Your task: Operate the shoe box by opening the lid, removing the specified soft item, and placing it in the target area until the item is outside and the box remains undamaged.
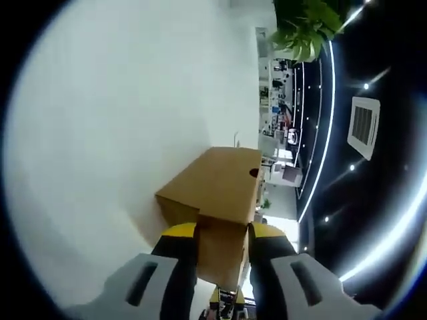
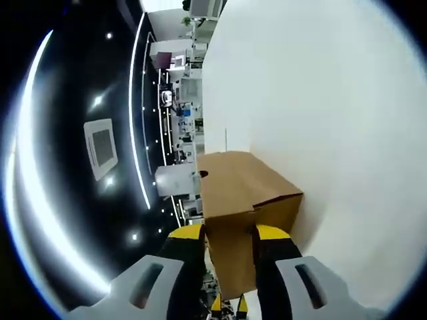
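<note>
Both the left gripper [image 1: 223, 250] and right gripper [image 2: 229, 250] have jaws clenched on the shoe box [image 1: 217, 183] lid's front flap, the box stretching straight ahead along the white counter [image 1: 100, 167].

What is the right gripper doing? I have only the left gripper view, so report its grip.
Observer: The right gripper is shut on the box.
Operator: Say which part it holds.
Observer: A cardboard flap at the box's near end, squeezed between the yellow pads.
</note>
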### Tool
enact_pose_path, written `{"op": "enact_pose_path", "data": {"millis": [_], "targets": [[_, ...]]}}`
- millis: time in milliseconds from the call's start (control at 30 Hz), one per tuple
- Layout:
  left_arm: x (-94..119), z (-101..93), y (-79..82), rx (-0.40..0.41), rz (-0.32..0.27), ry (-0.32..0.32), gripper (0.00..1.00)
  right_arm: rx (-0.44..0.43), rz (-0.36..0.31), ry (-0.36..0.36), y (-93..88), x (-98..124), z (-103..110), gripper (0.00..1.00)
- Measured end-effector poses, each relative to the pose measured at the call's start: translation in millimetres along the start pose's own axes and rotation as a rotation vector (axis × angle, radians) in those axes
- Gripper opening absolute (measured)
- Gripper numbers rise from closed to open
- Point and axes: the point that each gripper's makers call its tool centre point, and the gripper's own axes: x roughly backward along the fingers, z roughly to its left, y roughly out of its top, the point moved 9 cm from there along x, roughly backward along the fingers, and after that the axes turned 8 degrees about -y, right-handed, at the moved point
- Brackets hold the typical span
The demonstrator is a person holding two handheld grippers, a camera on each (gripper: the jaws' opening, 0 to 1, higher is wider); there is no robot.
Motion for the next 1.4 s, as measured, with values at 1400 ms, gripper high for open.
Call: {"op": "enact_pose_path", "data": {"millis": [1400], "targets": [[4,-39.2,3.7,-0.055,0.039,0.091,0.28,-0.014,-0.055,0.044,-8.3,10,28,0.26]]}}
